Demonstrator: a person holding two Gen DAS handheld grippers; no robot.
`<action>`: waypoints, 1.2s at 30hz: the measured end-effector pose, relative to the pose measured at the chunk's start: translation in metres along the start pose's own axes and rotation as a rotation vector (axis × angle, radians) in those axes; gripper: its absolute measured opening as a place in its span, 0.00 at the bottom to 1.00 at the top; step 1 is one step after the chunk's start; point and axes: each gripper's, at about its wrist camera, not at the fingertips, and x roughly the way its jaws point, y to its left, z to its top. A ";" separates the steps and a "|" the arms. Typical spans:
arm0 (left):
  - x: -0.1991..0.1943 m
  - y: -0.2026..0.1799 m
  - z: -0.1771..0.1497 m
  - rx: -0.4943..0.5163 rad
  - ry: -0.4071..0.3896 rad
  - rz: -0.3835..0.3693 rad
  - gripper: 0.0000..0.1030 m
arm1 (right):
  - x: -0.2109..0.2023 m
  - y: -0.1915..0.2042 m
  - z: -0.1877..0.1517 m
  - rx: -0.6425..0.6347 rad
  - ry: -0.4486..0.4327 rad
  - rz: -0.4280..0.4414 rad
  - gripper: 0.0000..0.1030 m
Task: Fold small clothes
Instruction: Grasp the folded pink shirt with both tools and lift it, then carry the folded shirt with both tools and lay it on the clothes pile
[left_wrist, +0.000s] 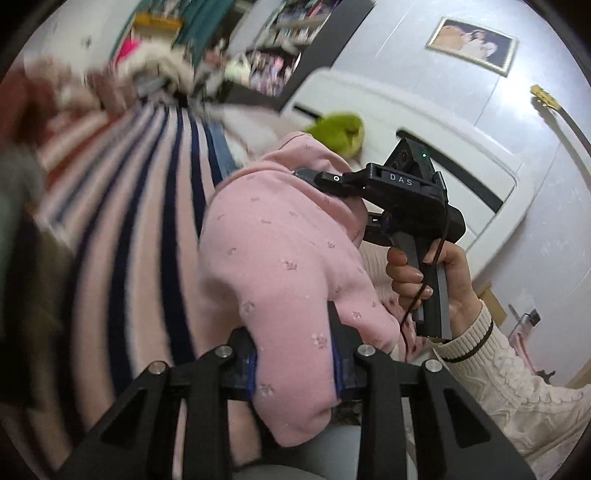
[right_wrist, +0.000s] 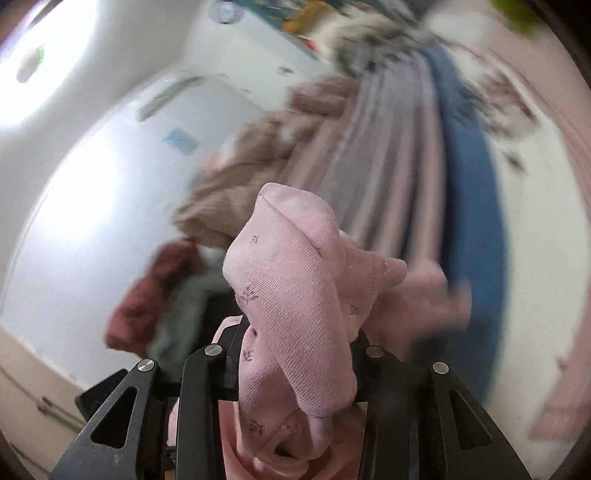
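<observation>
A: Left wrist view first: why is the pink garment (left_wrist: 280, 266) up in the air instead of lying on the striped bedspread (left_wrist: 147, 206)?

B: My guess is it's being spread between the two tools so it hangs out before a fold. The left gripper (left_wrist: 295, 354) has its fingers pressed onto one bunch of the cloth, and the right gripper (left_wrist: 325, 181) bites another part further along, so the fabric sags between them, off the bed.

A: And the right wrist view agrees?

B: Yes. There the right gripper (right_wrist: 299, 354) is clamped on a thick wad of the same pink garment (right_wrist: 295, 295), which bulges up above the fingers and spills down below them. It looks like several layers are caught, not a single edge.

A: Does that matter?

B: Probably. A bunched grip makes it hard to lay the piece flat, so I'd judge the fold itself hasn't begun; the cloth is crumpled, with no crease line visible.

A: Where would it go down?

B: The bedspread sits just behind the garment, with other clothes piled toward its far edge. The background is blurred, so I can't name those pieces. The person's right hand (left_wrist: 424, 273) grips the tool's handle, keeping that end lifted
</observation>
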 end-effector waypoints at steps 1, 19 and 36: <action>-0.016 -0.002 0.008 0.022 -0.027 0.020 0.25 | 0.003 0.018 0.007 -0.030 -0.011 0.023 0.30; -0.232 0.060 0.101 0.012 -0.295 0.377 0.25 | 0.150 0.267 0.093 -0.327 0.012 0.245 0.30; -0.271 0.159 0.059 -0.221 -0.381 0.314 0.26 | 0.298 0.269 0.061 -0.276 0.262 0.253 0.34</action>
